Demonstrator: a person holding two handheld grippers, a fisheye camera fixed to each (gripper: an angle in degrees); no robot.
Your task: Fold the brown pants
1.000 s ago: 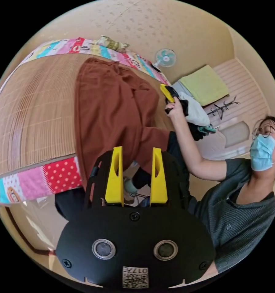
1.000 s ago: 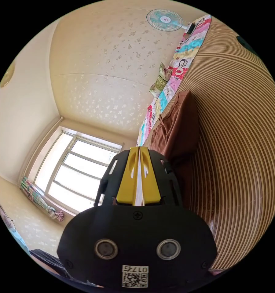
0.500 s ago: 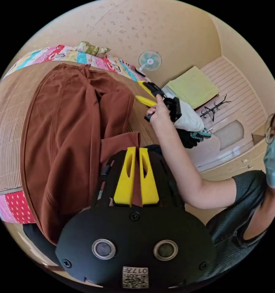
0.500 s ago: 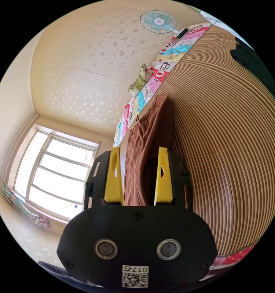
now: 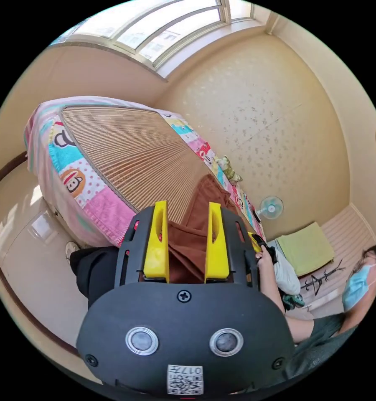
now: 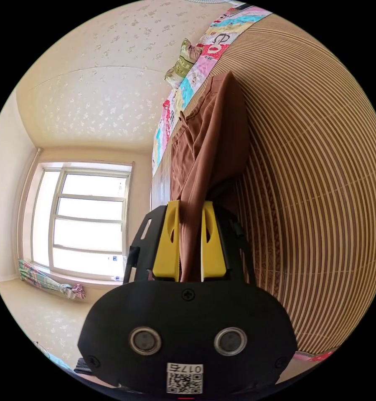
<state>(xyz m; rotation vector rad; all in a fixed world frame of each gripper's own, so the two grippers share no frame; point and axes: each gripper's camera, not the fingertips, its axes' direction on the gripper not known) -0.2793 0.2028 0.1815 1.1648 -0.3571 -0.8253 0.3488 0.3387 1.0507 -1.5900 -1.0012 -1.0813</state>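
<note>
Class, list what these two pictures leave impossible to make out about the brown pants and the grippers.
- Left gripper view: the left hand-held gripper body hides most of the brown pants.
- Right gripper view: the right hand-held gripper body hides the pants' near end; whether its jaws press the cloth is unclear.

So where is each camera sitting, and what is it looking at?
Left gripper view: rides on the left gripper, looking along the bed's woven mat towards the wall; its open jaws straddle the brown pants; the person's hand shows.
Right gripper view: rides on the right gripper, looking along the mat towards the window; its jaws pinch the pants.
Both share the pants, mat and patterned sheet.
</note>
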